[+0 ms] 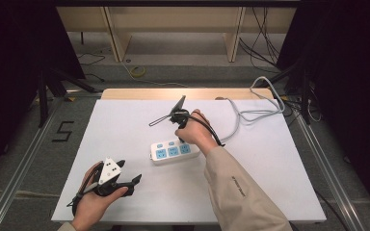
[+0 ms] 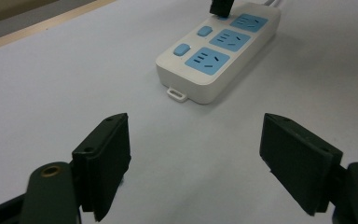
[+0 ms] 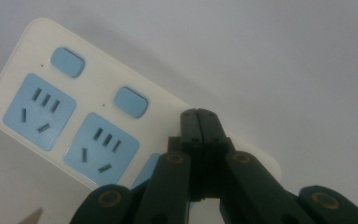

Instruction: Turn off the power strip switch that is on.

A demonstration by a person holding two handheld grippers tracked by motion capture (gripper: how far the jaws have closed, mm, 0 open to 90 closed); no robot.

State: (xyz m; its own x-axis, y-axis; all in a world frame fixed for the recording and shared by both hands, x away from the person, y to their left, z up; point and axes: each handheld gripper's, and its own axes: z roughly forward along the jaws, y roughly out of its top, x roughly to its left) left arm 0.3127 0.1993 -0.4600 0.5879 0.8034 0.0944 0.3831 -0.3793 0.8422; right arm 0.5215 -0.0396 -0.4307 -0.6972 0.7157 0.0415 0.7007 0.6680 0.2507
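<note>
A white power strip (image 1: 173, 151) with blue sockets and blue switches lies in the middle of the white table (image 1: 125, 125). My right gripper (image 1: 183, 140) points down at the strip's right end, held by a hand in a beige sleeve. In the right gripper view its jaws (image 3: 198, 116) are shut with nothing between them, the tips just past the second switch on the power strip (image 3: 74, 121). My left gripper (image 1: 129, 172) rests low at the front left, well apart from the strip. In the left gripper view it (image 2: 205, 163) stands wide open and empty, facing the power strip (image 2: 219, 51).
The strip's grey cable (image 1: 250, 113) loops off the back right of the table toward the floor. A wooden bench frame (image 1: 173, 29) stands beyond the table. Bare table surface lies between the left gripper and the strip.
</note>
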